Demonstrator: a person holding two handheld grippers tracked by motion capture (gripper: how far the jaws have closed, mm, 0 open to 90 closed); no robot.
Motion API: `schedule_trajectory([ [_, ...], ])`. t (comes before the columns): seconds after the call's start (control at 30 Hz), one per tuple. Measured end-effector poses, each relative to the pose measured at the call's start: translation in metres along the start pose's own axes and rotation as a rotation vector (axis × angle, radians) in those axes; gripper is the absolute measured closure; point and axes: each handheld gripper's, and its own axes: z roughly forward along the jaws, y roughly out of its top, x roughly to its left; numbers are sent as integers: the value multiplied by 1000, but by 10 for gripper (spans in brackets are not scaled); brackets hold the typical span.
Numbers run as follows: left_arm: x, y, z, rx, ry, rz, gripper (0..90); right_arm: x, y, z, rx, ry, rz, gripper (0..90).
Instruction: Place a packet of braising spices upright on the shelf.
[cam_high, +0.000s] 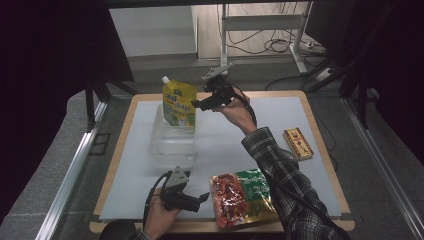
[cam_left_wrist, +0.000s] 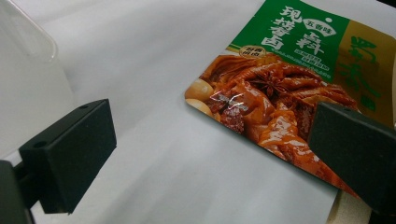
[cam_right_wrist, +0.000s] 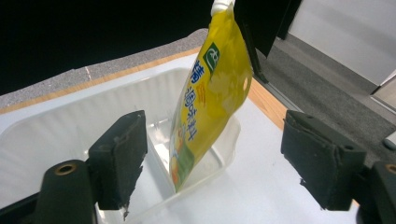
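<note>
The table (cam_high: 320, 165) is covered by a smooth, matt white sheet, bordered by a light wood edge. The container (cam_right_wrist: 65, 135) is formed of clear, glossy plastic with ribbed walls. The yellow spouted pouch (cam_right_wrist: 212, 88) is made of glossy plastic film and capped in white plastic. The seasoning packet (cam_left_wrist: 289, 88) is made of shiny printed film, on which highlights and creases are seen. The small box (cam_high: 298, 143) appears to be printed card. The pads of the right gripper (cam_right_wrist: 210, 163) are matt black and rough, with torn edges; those of the left gripper (cam_left_wrist: 210, 154) are matt black and smooth. The sleeve (cam_high: 285, 175) is of woven plaid cloth.
</note>
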Motion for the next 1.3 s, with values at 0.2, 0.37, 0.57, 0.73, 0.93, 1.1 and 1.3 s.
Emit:
schedule_trajectory([
  [0.2, -1, 1, 1, 8, 2, -3, 9, 0, -8, -7, -4, 10, 8, 164],
  [0.37, -1, 1, 0, 5, 7, -5, 9, 2, -14, -13, -11, 26, 13, 117],
  [0.57, -1, 1, -1, 0, 10, -6, 10, 8, -21, -17, 18, 39, -15, 78],
  [0.73, 0, 1, 0, 4, 12, -5, 10, 13, -26, -19, 4, 58, -47, 26],
  [0.93, 1, 1, -1, -3, 12, -7, 10, 18, -33, -22, -6, 111, 5, 0],
  [1.1, 1, 0, 0, -7, 7, -7, 10, 24, -37, -27, -19, 134, 39, 0],
  [1.3, 0, 0, 0, -8, 4, -5, 10, 30, -41, -33, -20, 142, 23, 0],
])
